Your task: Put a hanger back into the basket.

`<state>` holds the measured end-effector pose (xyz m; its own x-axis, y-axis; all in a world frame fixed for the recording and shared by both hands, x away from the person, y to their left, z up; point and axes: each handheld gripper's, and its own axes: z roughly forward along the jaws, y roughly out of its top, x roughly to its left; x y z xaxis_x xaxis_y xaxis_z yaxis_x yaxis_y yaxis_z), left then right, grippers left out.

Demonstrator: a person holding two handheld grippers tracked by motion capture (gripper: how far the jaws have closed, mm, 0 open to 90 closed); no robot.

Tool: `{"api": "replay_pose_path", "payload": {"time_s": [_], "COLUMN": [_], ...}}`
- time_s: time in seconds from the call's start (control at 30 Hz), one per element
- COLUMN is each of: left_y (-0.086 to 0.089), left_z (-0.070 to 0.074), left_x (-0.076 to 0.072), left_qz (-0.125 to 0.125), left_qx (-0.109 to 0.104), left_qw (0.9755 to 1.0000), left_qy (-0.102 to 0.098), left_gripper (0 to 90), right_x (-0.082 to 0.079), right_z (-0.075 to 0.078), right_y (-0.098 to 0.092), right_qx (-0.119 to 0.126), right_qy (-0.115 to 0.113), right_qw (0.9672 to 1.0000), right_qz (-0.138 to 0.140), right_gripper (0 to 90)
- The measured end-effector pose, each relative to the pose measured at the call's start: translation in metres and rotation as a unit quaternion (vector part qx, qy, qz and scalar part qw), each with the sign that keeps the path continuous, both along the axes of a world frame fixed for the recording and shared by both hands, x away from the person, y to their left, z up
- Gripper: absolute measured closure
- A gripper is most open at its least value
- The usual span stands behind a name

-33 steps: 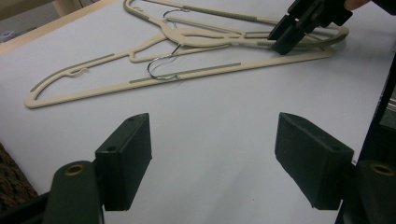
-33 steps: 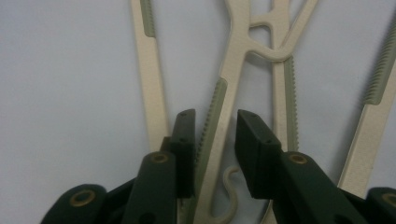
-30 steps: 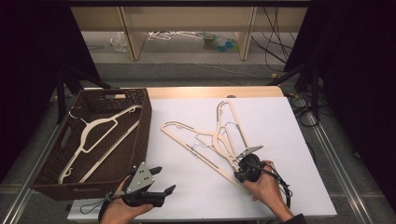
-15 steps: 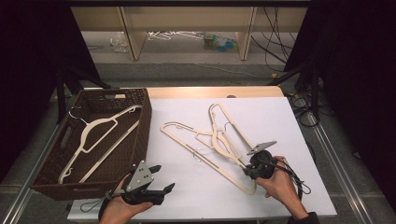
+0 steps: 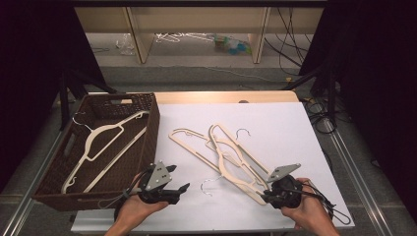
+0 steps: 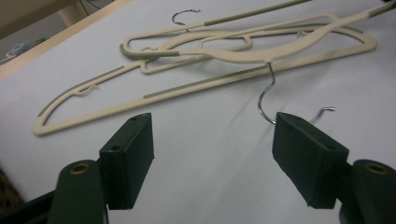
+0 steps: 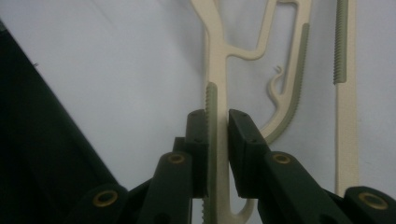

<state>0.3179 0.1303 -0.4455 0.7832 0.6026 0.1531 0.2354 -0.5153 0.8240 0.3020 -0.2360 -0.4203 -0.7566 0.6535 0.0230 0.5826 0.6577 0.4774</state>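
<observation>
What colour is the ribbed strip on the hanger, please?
Grey-green on the cream hanger, clearest in the right gripper view.

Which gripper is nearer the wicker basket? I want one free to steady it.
Left. The left gripper hangs open just off the basket's near corner; the right gripper is across the table, shut on a hanger.

A lab-like recording space — a white-covered table stands between black curtains, with cables trailing on the floor. Beyond the jaws, past the table's far edge, a bare wooden shelf unit holds scattered clutter — no household furnishings.
</observation>
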Motion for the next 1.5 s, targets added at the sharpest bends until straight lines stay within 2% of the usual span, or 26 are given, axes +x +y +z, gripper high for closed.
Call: {"api": "replay_pose_path", "payload": {"time_s": [0.13,0.2,0.27,0.33,0.4,0.43,0.5,0.63,0.7,0.8,0.87,0.93,0.97,1.0,1.07,1.13,1.17,1.2,1.23,1.27,1.3,1.33,1.4,1.43,1.47,1.5], "left_y": [-0.019,-0.023,-0.030,-0.040,-0.047,-0.047,-0.053,-0.065,-0.070,-0.074,-0.077,-0.080,-0.083,-0.083,-0.085,-0.086,-0.086,-0.086,-0.085,-0.085,-0.086,-0.086,-0.087,-0.090,-0.090,-0.091], "left_z": [-0.011,-0.013,-0.016,-0.023,-0.027,-0.027,-0.028,-0.028,-0.029,-0.029,-0.029,-0.031,-0.031,-0.031,-0.031,-0.033,-0.032,-0.032,-0.031,-0.032,-0.031,-0.031,-0.029,-0.028,-0.028,-0.027], "left_x": [0.015,0.017,0.022,0.028,0.031,0.031,0.034,0.040,0.043,0.044,0.045,0.044,0.044,0.044,0.044,0.044,0.043,0.043,0.044,0.044,0.042,0.042,0.041,0.041,0.041,0.040], "left_qz": [-0.025,-0.027,-0.044,-0.068,-0.077,-0.077,-0.095,-0.115,-0.136,-0.147,-0.167,-0.179,-0.189,-0.189,-0.202,-0.209,-0.223,-0.223,-0.230,-0.240,-0.262,-0.262,-0.280,-0.288,-0.288,-0.294], "left_qx": [0.039,0.044,0.072,0.084,0.101,0.101,0.111,0.104,0.108,0.109,0.116,0.117,0.120,0.120,0.128,0.121,0.120,0.120,0.123,0.120,0.122,0.122,0.137,0.150,0.150,0.156], "left_qw": [0.9989,0.9986,0.9962,0.9938,0.9913,0.9913,0.9885,0.9862,0.9823,0.9802,0.9758,0.9735,0.9705,0.9705,0.9667,0.9656,0.9627,0.9627,0.9596,0.9577,0.9508,0.9508,0.9426,0.9371,0.9371,0.9340], "left_qy": [-0.004,-0.008,-0.020,-0.029,-0.036,-0.036,-0.040,-0.057,-0.069,-0.075,-0.080,-0.082,-0.089,-0.089,-0.091,-0.096,-0.095,-0.095,-0.106,-0.104,-0.112,-0.112,-0.120,-0.127,-0.127,-0.131], "left_gripper": [30.3,30.3,30.2,30.7,30.7,31.0,31.2,33.1,33.5,34.4,35.2,35.4,35.4,35.9,35.9,37.2,39.3,40.0,40.0,42.1,47.3,48.4,51.7,53.3,54.7,54.7], "right_x": [-0.008,-0.010,-0.013,-0.017,-0.019,-0.019,-0.021,-0.022,-0.024,-0.024,-0.025,-0.025,-0.025,-0.025,-0.025,-0.025,-0.024,-0.024,-0.024,-0.024,-0.021,-0.021,-0.020,-0.018,-0.018,-0.017], "right_z": [0.007,0.008,0.010,0.011,0.011,0.011,0.012,0.013,0.013,0.013,0.013,0.013,0.013,0.013,0.012,0.012,0.011,0.011,0.010,0.010,0.007,0.007,0.004,0.000,0.000,0.000], "right_y": [0.000,0.000,0.000,0.000,0.000,0.000,0.000,-0.001,-0.001,-0.002,-0.002,-0.002,-0.002,-0.002,-0.002,-0.003,-0.004,-0.004,-0.004,-0.005,-0.007,-0.007,-0.008,-0.010,-0.010,-0.011], "right_qx": [0.006,0.008,0.009,0.009,0.010,0.010,0.009,0.011,0.010,0.011,0.010,0.011,0.010,0.010,0.011,0.010,0.014,0.014,0.015,0.016,0.020,0.020,0.025,0.027,0.027,0.029], "right_qy": [-0.003,-0.005,-0.002,-0.002,-0.004,-0.004,-0.001,-0.007,-0.007,-0.007,-0.007,-0.007,-0.008,-0.008,-0.009,-0.007,-0.006,-0.006,-0.006,-0.003,-0.004,-0.004,0.003,0.009,0.009,0.013], "right_qw": [0.9998,0.9998,0.9996,0.9996,0.9994,0.9994,0.9995,0.9992,0.9992,0.9990,0.9989,0.9989,0.9988,0.9988,0.9988,0.9988,0.9986,0.9986,0.9985,0.9982,0.9975,0.9975,0.9973,0.9969,0.9969,0.9967], "right_qz": [0.017,0.018,0.027,0.025,0.033,0.033,0.032,0.037,0.039,0.044,0.046,0.046,0.048,0.048,0.048,0.048,0.051,0.051,0.053,0.058,0.068,0.068,0.069,0.073,0.073,0.075], "right_gripper": [79.2,79.2,79.2,79.2,79.2,79.2,79.2,79.2,79.2,79.2,79.1,79.1,79.1,79.1,79.0,79.0,78.9,78.9,78.9,78.8,78.6,78.6,78.4,78.4,78.4,78.4]}}
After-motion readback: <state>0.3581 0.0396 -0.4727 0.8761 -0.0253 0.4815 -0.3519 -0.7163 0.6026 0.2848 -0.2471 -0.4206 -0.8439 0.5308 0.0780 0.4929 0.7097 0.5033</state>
